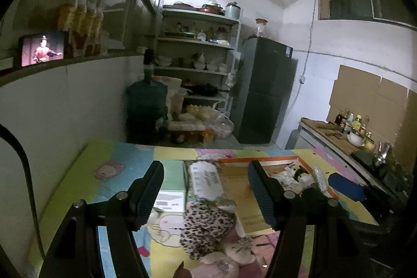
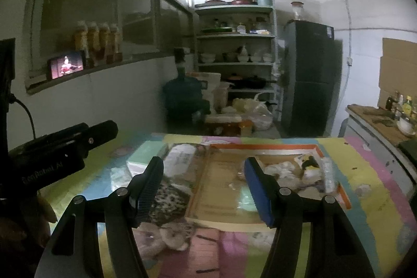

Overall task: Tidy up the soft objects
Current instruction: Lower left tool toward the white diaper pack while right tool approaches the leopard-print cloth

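Note:
A leopard-print soft item point(image 1: 206, 228) lies on the colourful table cloth point(image 1: 78, 189), below my open, empty left gripper point(image 1: 208, 192). It also shows in the right wrist view point(image 2: 172, 197). A pale plush toy point(image 1: 234, 252) lies nearer to me, also in the right wrist view point(image 2: 169, 239). An open cardboard box point(image 2: 224, 189) with an orange rim holds white and black soft items point(image 2: 294, 171) at its right end. My right gripper point(image 2: 206, 189) is open and empty above the box's near part.
A wrapped packet point(image 1: 206, 181) and a green-white box point(image 2: 146, 153) lie left of the cardboard box. A water jug point(image 1: 146, 108), shelves point(image 1: 198, 54) and a fridge point(image 1: 263, 93) stand beyond the table. A counter with bottles point(image 1: 349, 127) is at the right.

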The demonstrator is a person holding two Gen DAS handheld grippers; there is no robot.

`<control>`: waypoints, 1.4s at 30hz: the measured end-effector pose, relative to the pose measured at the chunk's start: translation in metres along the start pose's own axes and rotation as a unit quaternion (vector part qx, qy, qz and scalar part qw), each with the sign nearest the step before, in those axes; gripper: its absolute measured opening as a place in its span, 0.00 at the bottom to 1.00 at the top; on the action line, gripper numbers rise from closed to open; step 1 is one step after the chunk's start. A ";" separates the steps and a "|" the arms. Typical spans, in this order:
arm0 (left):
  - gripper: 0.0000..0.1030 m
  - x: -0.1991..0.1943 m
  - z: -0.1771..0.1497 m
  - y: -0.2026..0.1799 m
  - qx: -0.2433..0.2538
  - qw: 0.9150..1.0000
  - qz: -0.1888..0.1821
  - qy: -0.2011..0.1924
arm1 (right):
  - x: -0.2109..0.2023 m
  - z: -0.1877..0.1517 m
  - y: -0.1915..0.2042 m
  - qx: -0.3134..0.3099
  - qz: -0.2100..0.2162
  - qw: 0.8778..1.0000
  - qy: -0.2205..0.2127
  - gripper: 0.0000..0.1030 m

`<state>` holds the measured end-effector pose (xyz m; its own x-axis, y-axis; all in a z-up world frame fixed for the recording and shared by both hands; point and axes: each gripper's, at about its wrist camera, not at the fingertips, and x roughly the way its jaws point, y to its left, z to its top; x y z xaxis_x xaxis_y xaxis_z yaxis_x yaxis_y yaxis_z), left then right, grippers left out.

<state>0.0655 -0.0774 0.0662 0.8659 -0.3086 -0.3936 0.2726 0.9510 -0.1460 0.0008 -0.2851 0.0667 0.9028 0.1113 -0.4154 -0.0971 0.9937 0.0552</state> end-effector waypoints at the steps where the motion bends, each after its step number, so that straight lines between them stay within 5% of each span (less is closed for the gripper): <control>1: 0.65 -0.003 0.001 0.004 0.000 1.000 0.004 -0.002 | 0.000 0.000 0.003 -0.002 0.003 1.000 0.000 0.64; 16: 0.65 -0.006 -0.010 0.061 -0.027 0.999 0.046 0.005 | 0.022 -0.010 0.043 -0.027 0.030 0.999 0.026 0.65; 42: 0.65 0.038 -0.037 0.129 -0.051 0.996 0.042 0.054 | 0.121 -0.045 0.073 -0.016 0.035 0.992 0.119 0.72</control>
<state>0.1181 0.0326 -0.0015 0.8317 -0.2339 -0.5036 0.1520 0.9682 -0.1986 0.0843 -0.1986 -0.0201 0.7691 0.1758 -0.6145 -0.1731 0.9828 0.0646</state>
